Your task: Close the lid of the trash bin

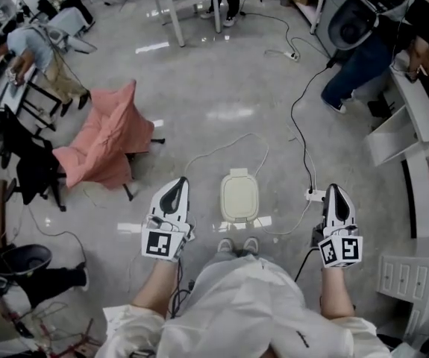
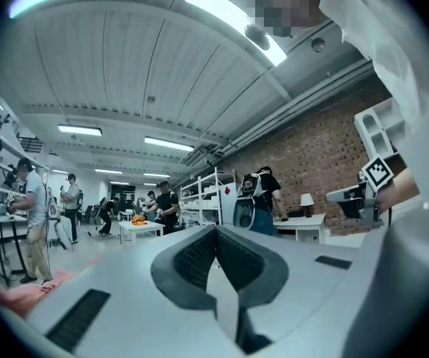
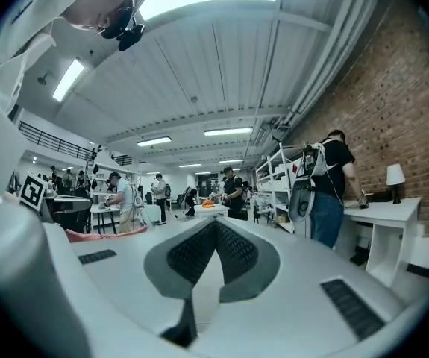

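- Standing over the trash bin (image 1: 239, 197), the person has it on the floor (image 1: 221, 110) just ahead of their shoes (image 1: 238, 245), central in the head view and well below both hands
- Its cream lid (image 1: 239, 189) faces straight up at the camera and appears to lie flat on the bin's body; no gap or raised edge shows, so I judge it already down, though so steep a view could hide a slight lift
- The left gripper (image 1: 177, 186) has its jaws pressed together with nothing between them; its own view looks out level across the room, not at the bin
- The right gripper (image 1: 335, 192) is likewise closed and empty, pointing level past the brick wall (image 3: 393, 118)
- The relation that matters: the bin lies between the two claws and below them, its long axis running away from the person, parallel to both grippers
- The left gripper sits nearer the bin's side; the right is farther off, beyond a white cable (image 1: 304, 148)
- Any further press would call for tipping a claw down and inward onto the lid's top, most readily the left
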`<state>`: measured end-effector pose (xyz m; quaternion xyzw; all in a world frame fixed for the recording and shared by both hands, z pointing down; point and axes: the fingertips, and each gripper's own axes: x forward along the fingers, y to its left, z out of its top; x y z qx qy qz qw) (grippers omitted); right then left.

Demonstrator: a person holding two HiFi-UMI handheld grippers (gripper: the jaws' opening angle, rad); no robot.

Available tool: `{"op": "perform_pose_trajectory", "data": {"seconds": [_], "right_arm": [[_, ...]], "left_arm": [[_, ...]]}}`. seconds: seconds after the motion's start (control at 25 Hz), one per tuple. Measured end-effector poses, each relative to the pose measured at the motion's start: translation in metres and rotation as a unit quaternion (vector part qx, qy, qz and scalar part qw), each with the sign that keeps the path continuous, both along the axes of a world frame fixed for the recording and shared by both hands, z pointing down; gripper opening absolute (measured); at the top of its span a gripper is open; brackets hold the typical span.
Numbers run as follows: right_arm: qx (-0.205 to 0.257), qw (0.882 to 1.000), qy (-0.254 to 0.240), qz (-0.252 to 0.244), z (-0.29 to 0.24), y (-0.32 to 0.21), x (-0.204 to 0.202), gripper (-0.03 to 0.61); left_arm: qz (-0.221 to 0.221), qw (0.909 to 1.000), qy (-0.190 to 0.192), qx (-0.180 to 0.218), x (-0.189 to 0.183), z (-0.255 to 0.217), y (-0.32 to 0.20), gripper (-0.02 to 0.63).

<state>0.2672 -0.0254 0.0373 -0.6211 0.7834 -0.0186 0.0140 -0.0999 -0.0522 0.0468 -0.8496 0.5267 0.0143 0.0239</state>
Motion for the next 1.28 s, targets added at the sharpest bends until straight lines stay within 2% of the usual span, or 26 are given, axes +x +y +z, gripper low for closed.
{"op": "perform_pose_trajectory", "data": {"seconds": [0.2, 0.4, 0.56, 0.8, 1.28], "right_arm": [[0.036, 0.999, -0.01, 0.01, -0.025, 0.011, 0.008, 0.018], [0.043, 0.999, -0.018, 0.019, -0.029, 0.017, 0.012, 0.017], [0.043, 0.998, -0.023, 0.026, -0.03, 0.02, 0.016, 0.017], [0.041, 0.999, -0.021, 0.028, -0.027, 0.022, 0.014, 0.017], [0.035, 0.999, -0.018, 0.022, -0.025, 0.016, 0.007, 0.017]], "left_arm": [[-0.019, 0.9993, 0.004, 0.031, -0.012, -0.027, 0.013, 0.026], [-0.03, 0.9983, -0.005, 0.051, -0.023, -0.039, 0.021, 0.026], [-0.033, 0.9982, -0.013, 0.049, -0.025, -0.04, 0.021, 0.027], [-0.027, 0.9986, 0.003, 0.046, -0.022, -0.034, 0.021, 0.026], [-0.027, 0.9987, 0.003, 0.044, -0.02, -0.036, 0.018, 0.026]]}}
